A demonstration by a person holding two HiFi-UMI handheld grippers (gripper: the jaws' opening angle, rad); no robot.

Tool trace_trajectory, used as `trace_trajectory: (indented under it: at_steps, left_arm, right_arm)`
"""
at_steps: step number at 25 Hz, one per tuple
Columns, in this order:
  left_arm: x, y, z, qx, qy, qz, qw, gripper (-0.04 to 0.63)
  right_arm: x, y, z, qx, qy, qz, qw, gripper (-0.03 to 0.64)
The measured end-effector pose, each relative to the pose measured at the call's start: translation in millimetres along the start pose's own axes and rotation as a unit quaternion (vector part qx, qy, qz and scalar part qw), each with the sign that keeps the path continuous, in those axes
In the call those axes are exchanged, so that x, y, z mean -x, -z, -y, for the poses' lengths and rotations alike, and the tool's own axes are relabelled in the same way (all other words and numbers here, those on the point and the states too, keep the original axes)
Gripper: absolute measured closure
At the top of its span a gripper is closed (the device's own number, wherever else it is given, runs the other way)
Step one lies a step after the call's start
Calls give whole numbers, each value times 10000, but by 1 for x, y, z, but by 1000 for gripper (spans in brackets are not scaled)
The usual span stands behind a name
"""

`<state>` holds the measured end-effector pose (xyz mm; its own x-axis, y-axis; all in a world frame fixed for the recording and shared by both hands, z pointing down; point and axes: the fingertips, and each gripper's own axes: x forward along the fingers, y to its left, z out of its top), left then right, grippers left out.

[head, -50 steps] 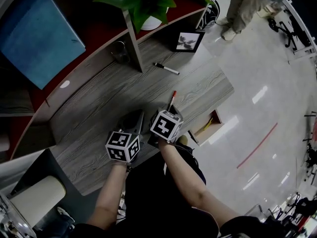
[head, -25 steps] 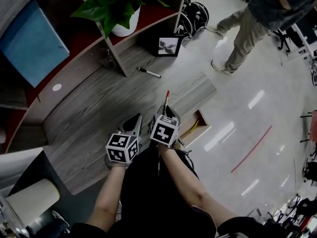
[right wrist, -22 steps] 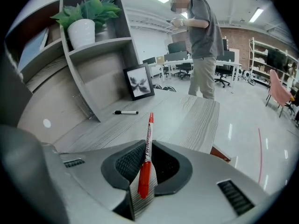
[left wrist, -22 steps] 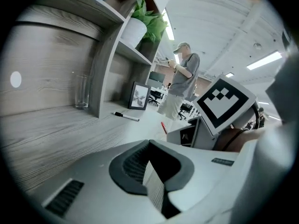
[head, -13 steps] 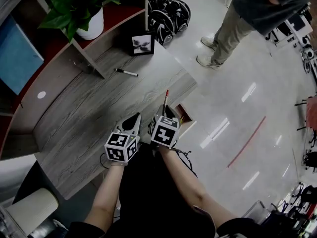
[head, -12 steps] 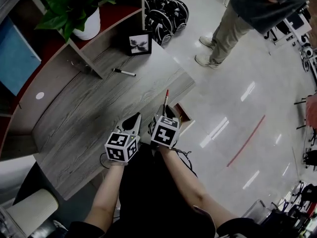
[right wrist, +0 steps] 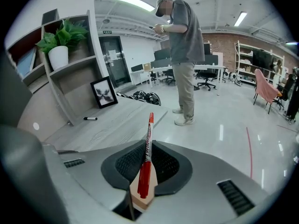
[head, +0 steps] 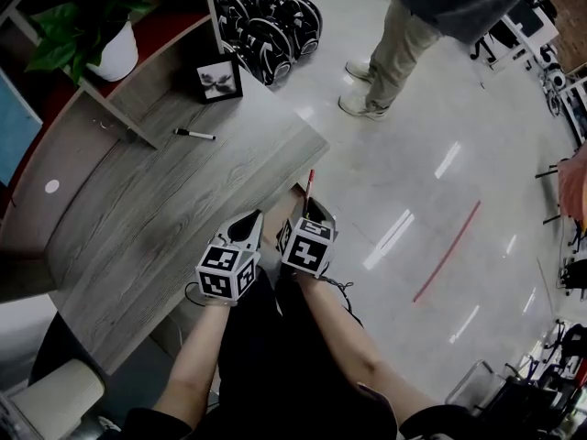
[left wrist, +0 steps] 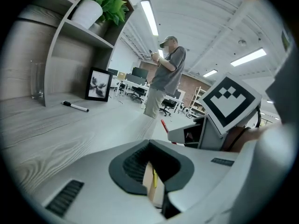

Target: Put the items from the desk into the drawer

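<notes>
My right gripper (head: 311, 205) is shut on a red pen (head: 309, 183), which sticks out past its tips just off the desk's right corner. In the right gripper view the red pen (right wrist: 146, 162) stands upright between the jaws of the right gripper (right wrist: 148, 144). My left gripper (head: 248, 220) hovers beside it over the grey wooden desk (head: 156, 200), jaws together and holding nothing. Through the left gripper (left wrist: 149, 143) a strip of the wooden drawer (left wrist: 148, 186) shows below, with something yellow in it. A black marker (head: 194, 135) lies at the desk's far side.
A framed picture (head: 218, 78) and a potted plant (head: 92, 26) stand at the back by the shelving. A person (head: 413, 26) stands on the shiny floor beyond the desk, near several black wheels (head: 266, 21). A red line (head: 447, 250) crosses the floor at right.
Both grippers have travelled together along the desk to its right corner, the pen still gripped. The open drawer seen beside the corner earlier is now hidden under the right gripper.
</notes>
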<state>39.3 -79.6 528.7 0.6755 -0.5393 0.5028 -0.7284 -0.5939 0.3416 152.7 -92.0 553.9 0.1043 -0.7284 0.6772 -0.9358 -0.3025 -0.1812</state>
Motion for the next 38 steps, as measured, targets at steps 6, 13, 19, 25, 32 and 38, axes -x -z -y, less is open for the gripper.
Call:
trace_trajectory:
  at_steps: [6, 13, 19, 25, 32, 38]
  left_arm:
    - [-5, 16, 10, 65, -94, -53, 9999, 595]
    - [-4, 42, 13, 154, -265, -191, 9993, 595]
    - [-4, 66, 10, 225, -380, -329, 9985, 595]
    - [-6, 92, 8, 372, -450, -453, 9973, 595]
    - [-6, 106, 7, 499, -467, -493, 9964, 595]
    - [-4, 113, 3, 565, -522, -551, 9955, 595]
  right_arm:
    - [-3, 13, 14, 100, -117, -76, 9999, 581]
    - [-12, 35, 15, 316, -326, -261, 9986, 581]
    - [-27, 61, 10, 573, -558, -476, 9957, 581]
    - [-43, 81, 0, 1027, -1013, -624, 9876, 581]
    - [-52, 106, -34, 1874, -2165, -1067, 9522, 581]
    - [-53, 122, -56, 2539, -2777, -1162, 9192, 581]
